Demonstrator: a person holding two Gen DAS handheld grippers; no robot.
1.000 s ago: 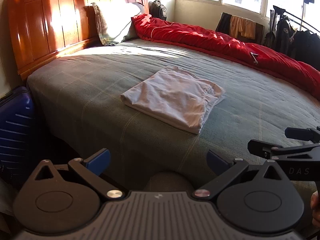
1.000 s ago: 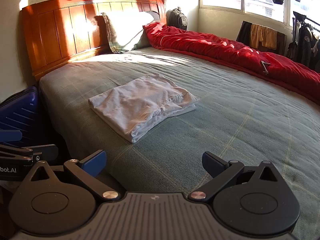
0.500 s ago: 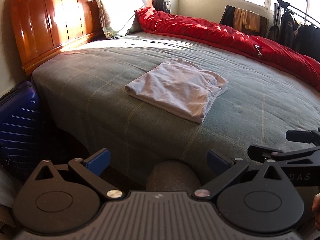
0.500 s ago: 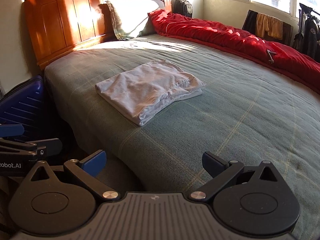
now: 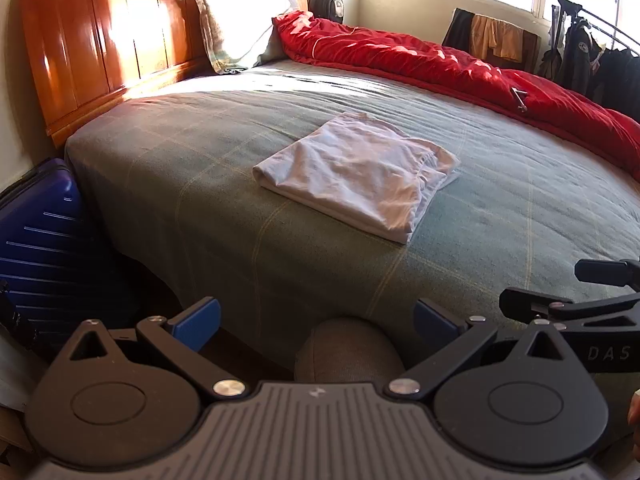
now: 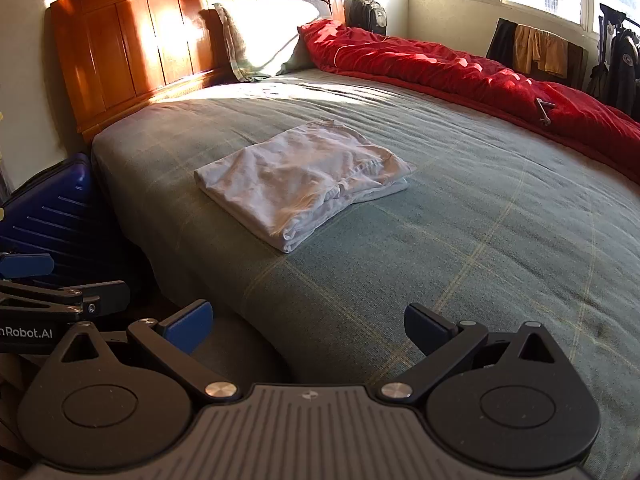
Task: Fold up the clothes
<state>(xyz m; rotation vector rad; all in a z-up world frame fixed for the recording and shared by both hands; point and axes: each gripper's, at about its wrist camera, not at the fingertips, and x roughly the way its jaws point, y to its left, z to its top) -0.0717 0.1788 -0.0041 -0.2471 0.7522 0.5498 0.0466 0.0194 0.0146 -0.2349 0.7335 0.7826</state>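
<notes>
The left gripper (image 5: 316, 322) is spread wide, its two blue-tipped fingers (image 5: 195, 322) far apart with nothing between them, held low at the near edge of the bed and well short of the cloth. The right gripper (image 6: 308, 322) is likewise wide and empty, its fingers (image 6: 428, 328) poised over the near part of the bed cover. The two tools sit side by side: the right one shows at the right edge of the left wrist view, and the left one at the left edge of the right wrist view.

The folded white garment (image 5: 356, 174) lies flat on the green checked bed cover (image 5: 520, 216), a rough rectangle of several layers with its loose edges stacked on the right side. It sits toward the near left part of the bed, apart from both tools.

Along the far right side of the bed a red quilt (image 5: 460, 68) is bunched in a long ridge. At the far left, a pillow (image 5: 240, 28) leans against the wooden headboard (image 5: 100, 40), lit by strong sun. A blue hard-shell suitcase (image 5: 40, 240) stands on the floor against the left side of the bed. Dark clothes (image 5: 580, 52) hang on a rack under the window at the far right.
</notes>
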